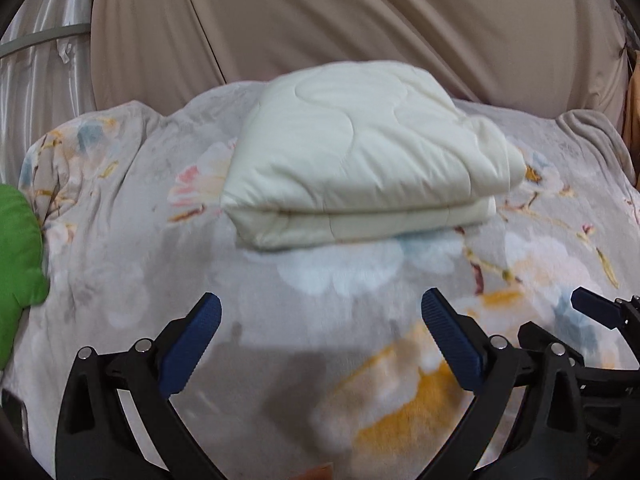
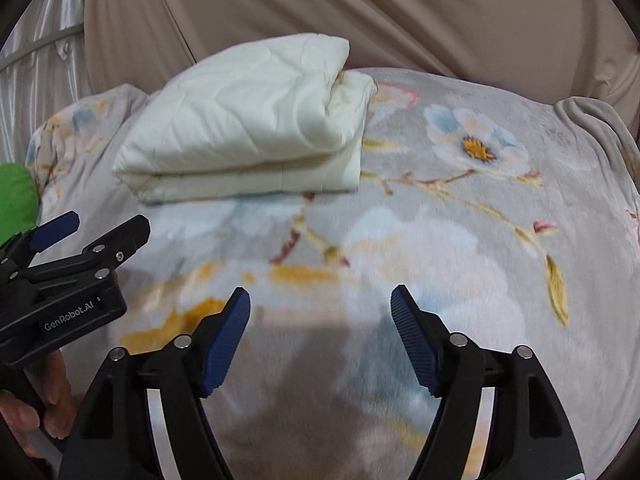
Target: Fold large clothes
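A cream quilted blanket (image 1: 352,152) lies folded into a thick rectangle on the floral bed cover (image 1: 140,240). It also shows in the right wrist view (image 2: 248,128), at the upper left. My left gripper (image 1: 320,312) is open and empty, held back from the blanket's near edge. My right gripper (image 2: 320,304) is open and empty, to the right of the blanket and nearer than it. The left gripper also shows at the left of the right wrist view (image 2: 96,232), open, with a hand on its handle.
A green cushion (image 1: 18,260) lies at the bed's left edge. A beige draped cloth (image 1: 340,20) hangs behind the bed, and a shiny white curtain (image 1: 40,72) is at the far left. The floral cover (image 2: 460,240) spreads wide to the right.
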`<state>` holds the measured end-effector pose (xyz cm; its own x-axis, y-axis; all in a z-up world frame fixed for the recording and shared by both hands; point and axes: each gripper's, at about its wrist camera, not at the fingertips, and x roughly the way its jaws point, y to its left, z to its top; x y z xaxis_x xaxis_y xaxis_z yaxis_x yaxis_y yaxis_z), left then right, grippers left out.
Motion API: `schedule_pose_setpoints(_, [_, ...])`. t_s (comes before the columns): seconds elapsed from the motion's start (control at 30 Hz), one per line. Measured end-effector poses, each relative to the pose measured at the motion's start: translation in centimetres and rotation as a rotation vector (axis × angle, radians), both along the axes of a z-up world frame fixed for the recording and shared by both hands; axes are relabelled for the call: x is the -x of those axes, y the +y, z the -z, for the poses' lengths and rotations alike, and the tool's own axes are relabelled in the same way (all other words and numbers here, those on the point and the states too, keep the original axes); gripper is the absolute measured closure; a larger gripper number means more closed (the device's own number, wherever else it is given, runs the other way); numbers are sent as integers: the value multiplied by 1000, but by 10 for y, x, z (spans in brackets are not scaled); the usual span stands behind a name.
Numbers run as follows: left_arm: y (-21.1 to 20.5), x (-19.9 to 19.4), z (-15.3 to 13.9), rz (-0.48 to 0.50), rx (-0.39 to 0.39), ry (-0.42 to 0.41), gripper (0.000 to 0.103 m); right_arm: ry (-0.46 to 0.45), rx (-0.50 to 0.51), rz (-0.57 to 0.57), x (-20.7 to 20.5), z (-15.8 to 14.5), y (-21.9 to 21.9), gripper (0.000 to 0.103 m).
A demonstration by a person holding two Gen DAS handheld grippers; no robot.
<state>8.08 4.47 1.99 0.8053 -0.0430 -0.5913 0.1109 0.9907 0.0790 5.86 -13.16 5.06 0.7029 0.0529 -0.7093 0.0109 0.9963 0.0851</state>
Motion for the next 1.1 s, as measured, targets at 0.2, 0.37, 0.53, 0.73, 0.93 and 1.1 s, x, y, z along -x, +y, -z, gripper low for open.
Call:
schedule_pose_setpoints(0.2, [-1, 3, 7, -39, -19, 1, 5, -4, 67, -1, 0, 5, 11, 26])
schedule_pose_setpoints(0.37, [3, -3, 13, -65, -18, 37, 5, 18, 63, 22, -4, 9, 8, 25])
schedule_pose_setpoints(0.53, [7, -16, 25, -75, -10, 126, 5, 78, 1, 41, -11, 17, -2, 25])
schedule_pose_setpoints(0.73, [-3, -19, 31, -33, -49, 162, 5, 105, -14, 35, -15, 21, -2, 22])
schedule_pose_setpoints(0.93, [-7, -20, 32, -26, -71, 171, 5, 114, -12, 33, -16, 21, 0, 19])
schedule_pose_setpoints(1.1, [-8, -15, 29, -35, -79, 139, 5, 87, -1, 42, -14, 18, -3, 20])
